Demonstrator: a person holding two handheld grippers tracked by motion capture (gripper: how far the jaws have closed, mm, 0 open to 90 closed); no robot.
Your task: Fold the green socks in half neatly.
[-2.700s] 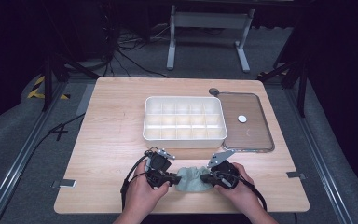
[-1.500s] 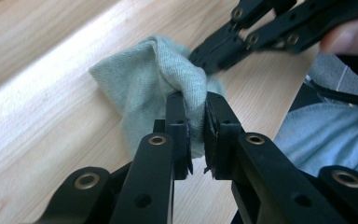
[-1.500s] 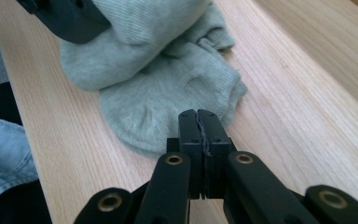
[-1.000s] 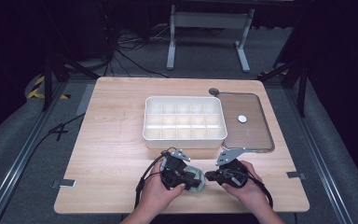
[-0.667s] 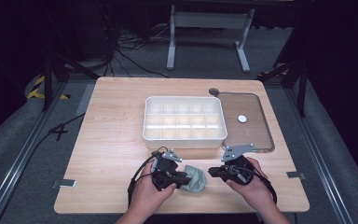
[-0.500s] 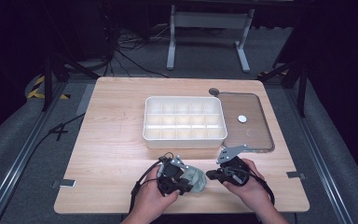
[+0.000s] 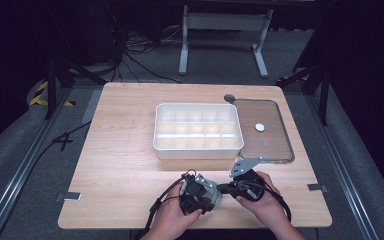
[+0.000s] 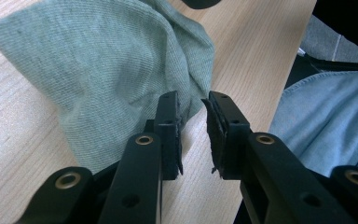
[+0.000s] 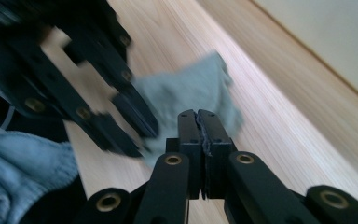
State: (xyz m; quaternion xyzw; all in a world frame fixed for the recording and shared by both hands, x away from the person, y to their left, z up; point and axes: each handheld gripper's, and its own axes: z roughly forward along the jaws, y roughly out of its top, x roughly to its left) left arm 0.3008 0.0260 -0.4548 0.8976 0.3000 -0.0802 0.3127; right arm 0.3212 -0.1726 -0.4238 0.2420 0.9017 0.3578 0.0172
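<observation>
A small grey-green cloth lies bunched on the wooden table near its front edge, between the two hands. My left gripper is low over the cloth's near corner. Its jaws have just been closing and still stand apart. One pad lies over the cloth's edge, bare wood shows in the gap, and nothing is pressed. My right gripper is shut, its tips against the cloth's other side. No fabric shows between its pads. The left gripper appears blurred in the right gripper view.
A white tray with several compartments stands mid-table. To its right lies a clear lid with a white disc. The table's front edge and the person's jeans are close behind the left gripper.
The cloth, earlier stretched between both grippers, is now bunched. The left hand has dipped toward the cloth's near corner and its jaws have narrowed. The right hand has stayed put.
</observation>
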